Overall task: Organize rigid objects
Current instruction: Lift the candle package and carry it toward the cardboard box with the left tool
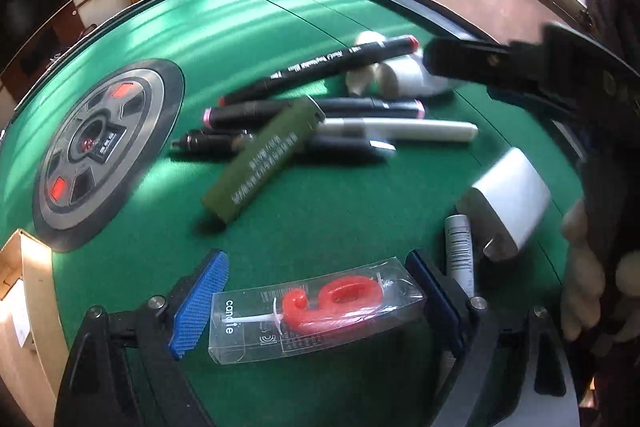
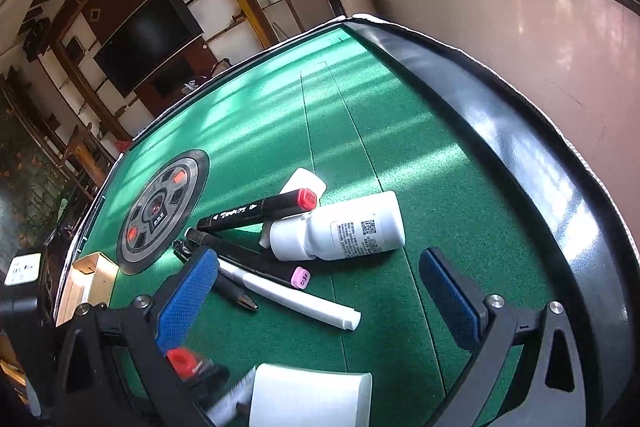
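Observation:
My left gripper (image 1: 316,303) is open, its blue pads on either side of a clear box holding a red number candle (image 1: 320,311) on the green table. Beyond it lie an olive green bar (image 1: 262,159), several markers (image 1: 320,73) and a white pen (image 1: 404,129). My right gripper (image 2: 320,295) is open and empty above the table, near a white bottle (image 2: 340,227) lying on its side, a red-capped black marker (image 2: 260,211), a pink-capped marker (image 2: 256,259) and the white pen (image 2: 292,297). The right gripper also shows in the left wrist view (image 1: 460,61).
A round grey control dial (image 1: 104,147) sits in the table's middle. A cardboard box (image 2: 86,279) stands at the left edge. A white block (image 1: 508,199) and a small barcode tube (image 1: 460,247) lie at the right. The table has a raised black rim (image 2: 520,147).

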`<state>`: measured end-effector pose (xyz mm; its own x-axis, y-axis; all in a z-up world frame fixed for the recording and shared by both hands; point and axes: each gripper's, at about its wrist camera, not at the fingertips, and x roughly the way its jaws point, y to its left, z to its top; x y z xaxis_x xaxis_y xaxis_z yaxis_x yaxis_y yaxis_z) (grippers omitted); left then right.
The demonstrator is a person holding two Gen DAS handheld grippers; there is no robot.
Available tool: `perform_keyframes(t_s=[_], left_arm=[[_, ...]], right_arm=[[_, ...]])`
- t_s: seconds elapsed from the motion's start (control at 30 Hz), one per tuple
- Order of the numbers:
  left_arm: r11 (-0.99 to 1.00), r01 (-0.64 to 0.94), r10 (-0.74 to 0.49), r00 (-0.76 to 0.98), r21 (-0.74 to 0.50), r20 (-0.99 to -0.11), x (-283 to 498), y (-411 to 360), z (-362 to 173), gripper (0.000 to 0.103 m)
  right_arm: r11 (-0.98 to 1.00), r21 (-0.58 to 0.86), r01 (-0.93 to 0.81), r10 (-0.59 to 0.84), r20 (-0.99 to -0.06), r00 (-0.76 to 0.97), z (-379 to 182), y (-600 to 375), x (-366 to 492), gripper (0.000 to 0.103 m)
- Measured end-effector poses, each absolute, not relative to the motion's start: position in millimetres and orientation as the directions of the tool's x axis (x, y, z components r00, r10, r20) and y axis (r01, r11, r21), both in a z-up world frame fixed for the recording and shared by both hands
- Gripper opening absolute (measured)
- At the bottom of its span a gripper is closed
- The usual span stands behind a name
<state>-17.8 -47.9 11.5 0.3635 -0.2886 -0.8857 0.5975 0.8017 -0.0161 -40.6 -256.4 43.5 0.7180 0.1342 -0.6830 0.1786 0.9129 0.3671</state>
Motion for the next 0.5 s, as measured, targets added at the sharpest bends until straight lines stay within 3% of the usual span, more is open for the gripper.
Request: perform_keyframes(t_s=[0.33,0.5], left_arm=[[0.848,0.522,-0.369,0.461,-0.09,-0.807,-20.8,-8.7,35.4,0.092],[0.869,0.495,-0.308,0.546,0.003,-0.779,-5.5,-6.5,37.7,0.092]], right_arm=[[0.908,0.379,0.179,0.147,-0.688,0.711,40.9,-256.9,-40.9,0.101],[0.905,0.385,0.18,0.151,-0.687,0.711,40.5,-257.8,-40.5,0.101]])
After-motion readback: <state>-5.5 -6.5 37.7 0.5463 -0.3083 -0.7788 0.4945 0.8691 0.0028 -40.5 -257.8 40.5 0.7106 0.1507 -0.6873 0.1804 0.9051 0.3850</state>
